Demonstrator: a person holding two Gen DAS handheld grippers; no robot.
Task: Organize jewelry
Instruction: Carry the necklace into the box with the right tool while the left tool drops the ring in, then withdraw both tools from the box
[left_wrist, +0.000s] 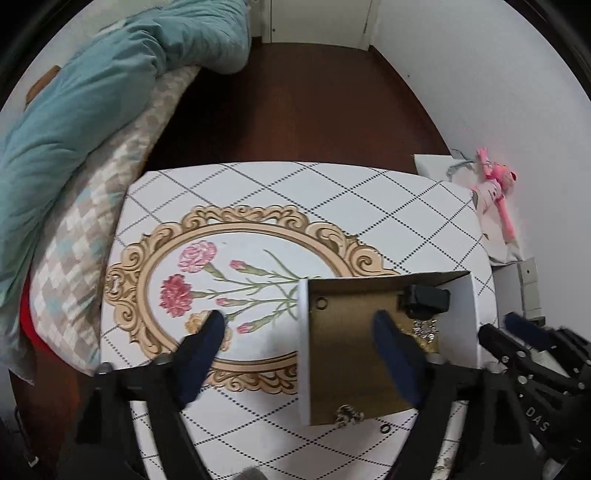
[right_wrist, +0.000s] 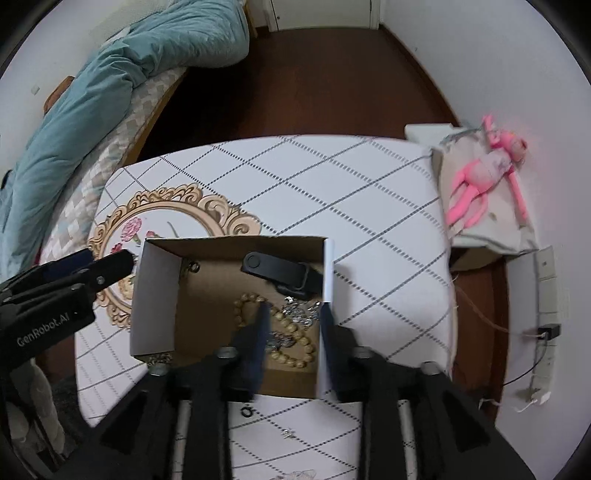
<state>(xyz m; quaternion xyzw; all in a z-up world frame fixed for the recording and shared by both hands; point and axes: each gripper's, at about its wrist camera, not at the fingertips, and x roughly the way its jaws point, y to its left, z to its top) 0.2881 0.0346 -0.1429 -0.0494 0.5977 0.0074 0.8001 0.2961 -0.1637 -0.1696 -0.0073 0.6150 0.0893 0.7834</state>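
An open cardboard box (right_wrist: 155, 295) (left_wrist: 347, 369) stands on the patterned table. It holds a wooden bead bracelet (right_wrist: 291, 332), silver jewelry (right_wrist: 301, 314), a black watch or strap (right_wrist: 280, 275) (left_wrist: 424, 301) and a small ring (right_wrist: 194, 266) (left_wrist: 321, 302). My right gripper (right_wrist: 293, 321) is open over the box's right side, one finger inside the right wall, one outside. My left gripper (left_wrist: 299, 332) is open, straddling the box's left wall. A black ring (right_wrist: 246, 411) (left_wrist: 385, 429) and a silver piece (right_wrist: 288, 432) lie on the table in front of the box. A small ornate piece (left_wrist: 349, 415) sits at the box's front edge.
The table (right_wrist: 332, 184) has a flower print in a gold frame (left_wrist: 221, 280). A bed with a teal quilt (right_wrist: 110, 74) is on the left. A pink plush toy (right_wrist: 480, 177) lies on a bag at the right. Dark wood floor lies beyond.
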